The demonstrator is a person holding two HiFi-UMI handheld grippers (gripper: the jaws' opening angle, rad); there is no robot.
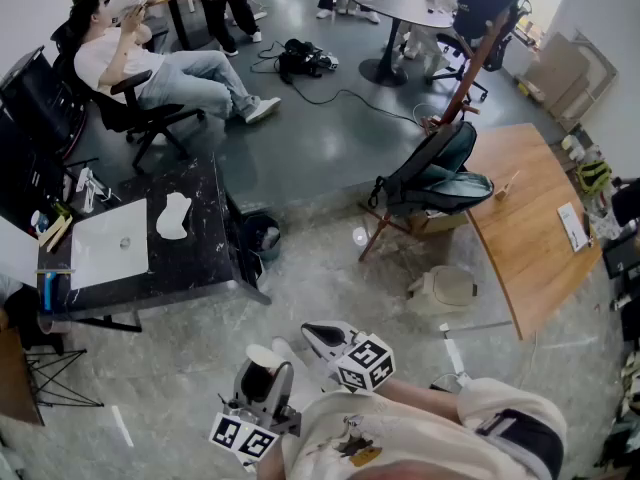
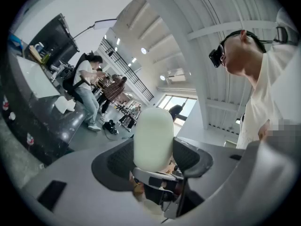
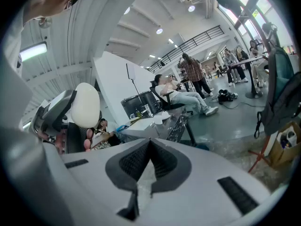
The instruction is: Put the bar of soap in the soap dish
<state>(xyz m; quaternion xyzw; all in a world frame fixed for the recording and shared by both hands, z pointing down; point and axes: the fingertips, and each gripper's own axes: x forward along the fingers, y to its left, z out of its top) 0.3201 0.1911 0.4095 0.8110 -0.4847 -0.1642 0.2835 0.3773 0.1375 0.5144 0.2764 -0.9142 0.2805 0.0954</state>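
Clearly, the bar of soap (image 2: 153,135) stands upright between the pads of our left gripper (image 2: 153,158). It is pinched at its lower half, and its rounded top sticks out well past the jaws. Our right gripper (image 3: 150,150) is pressed together on nothing and hangs just beside the left one, low in front of us. What we take for the soap dish (image 1: 173,216) is a white, wavy-edged thing on the black table (image 1: 200,258), well apart from us across a stretch of floor.

So the step in hand, as we judge it, is the carry. To do it well, we should hold the pinch firm, since soap is slick and only its lower part is gripped, and we should avoid jerks on the way. At the table we would bring the left gripper in over the dish and tilt it so the bar's long side faces the hollow. We would then lower it until the bar touches, and only then spread the jaws. The right gripper can wait aside, or steady the dish if it slides.
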